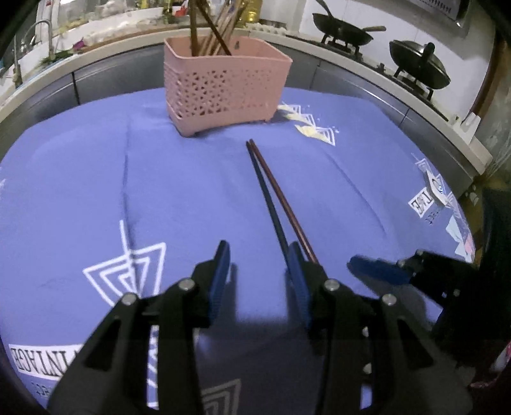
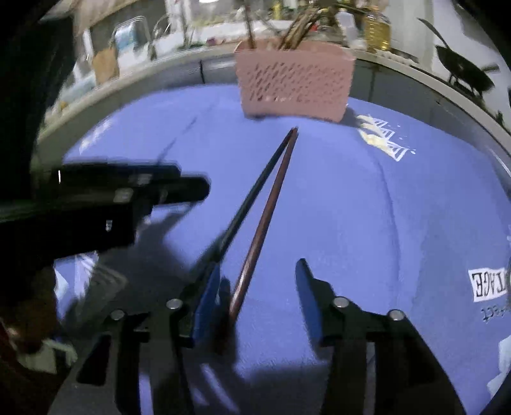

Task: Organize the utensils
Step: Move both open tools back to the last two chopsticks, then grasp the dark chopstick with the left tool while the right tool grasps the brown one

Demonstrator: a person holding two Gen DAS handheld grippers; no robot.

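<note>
Two chopsticks, a dark one (image 1: 266, 198) and a reddish one (image 1: 281, 198), lie side by side on the blue cloth (image 1: 95, 191), their far tips touching in front of a pink perforated basket (image 1: 223, 86). The basket holds several upright chopsticks. My left gripper (image 1: 258, 258) is open over bare cloth, and the pair's near ends run behind its right finger (image 1: 295, 265). In the right wrist view my right gripper (image 2: 257, 271) is open. The reddish chopstick (image 2: 255, 252) lies between its fingers, untouched by the right pad. The dark chopstick (image 2: 249, 204) ends at the left finger (image 2: 207, 297).
The right gripper (image 1: 380, 271) shows at the lower right of the left wrist view, and the left gripper (image 2: 153, 188) blurs across the left of the right wrist view. Behind the cloth runs a counter with a faucet (image 1: 48, 35), two woks (image 1: 341, 30) and an oil bottle (image 2: 377, 30).
</note>
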